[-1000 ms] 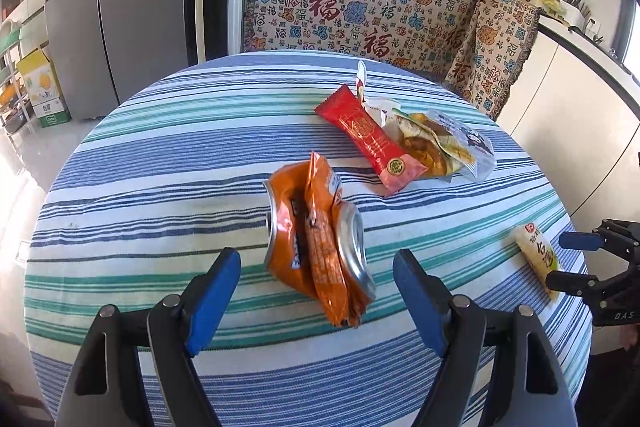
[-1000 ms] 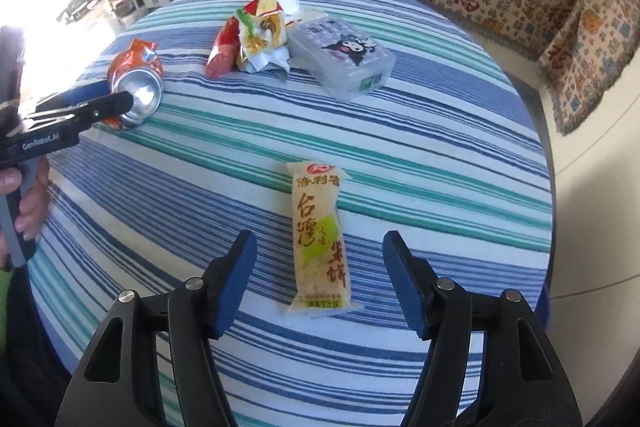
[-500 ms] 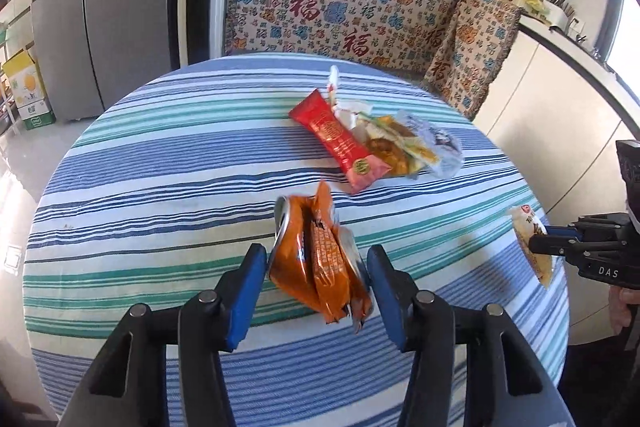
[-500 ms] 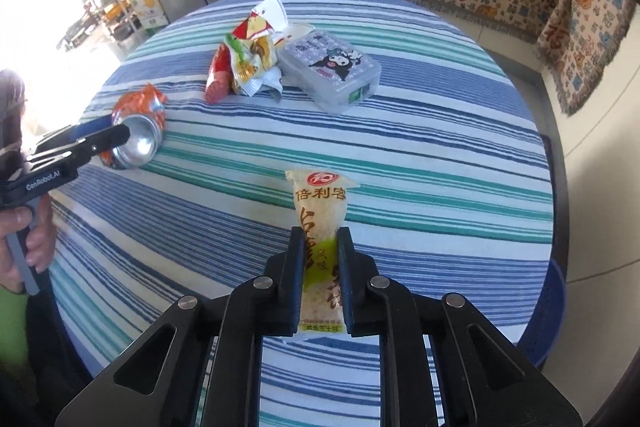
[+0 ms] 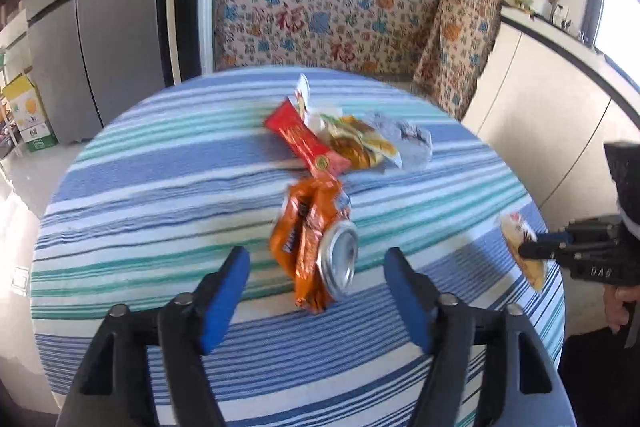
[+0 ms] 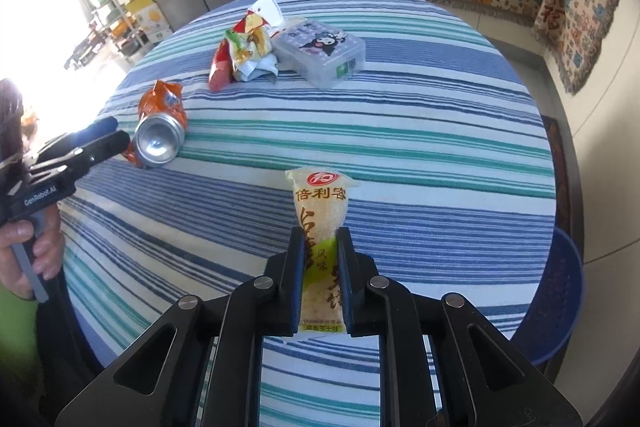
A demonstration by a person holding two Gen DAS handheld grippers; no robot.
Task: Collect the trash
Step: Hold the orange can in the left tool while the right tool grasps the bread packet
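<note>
A crushed orange can lies on the striped round table; it also shows in the right wrist view. My left gripper is open, its blue pads on either side of the can and apart from it. My right gripper is shut on a yellow rice-cracker packet and holds it off the table near the right edge; the packet also shows in the left wrist view. A red wrapper and crumpled snack wrappers lie further back.
A clear plastic box with a cartoon print sits beside the wrappers. A blue bin stands on the floor by the table's right edge. A patterned sofa cover and a fridge are behind the table.
My left gripper closed around the orange can, then opened wide again; the can now lies turned with its silver end toward me. My right gripper shut on the cracker packet and raised it.
</note>
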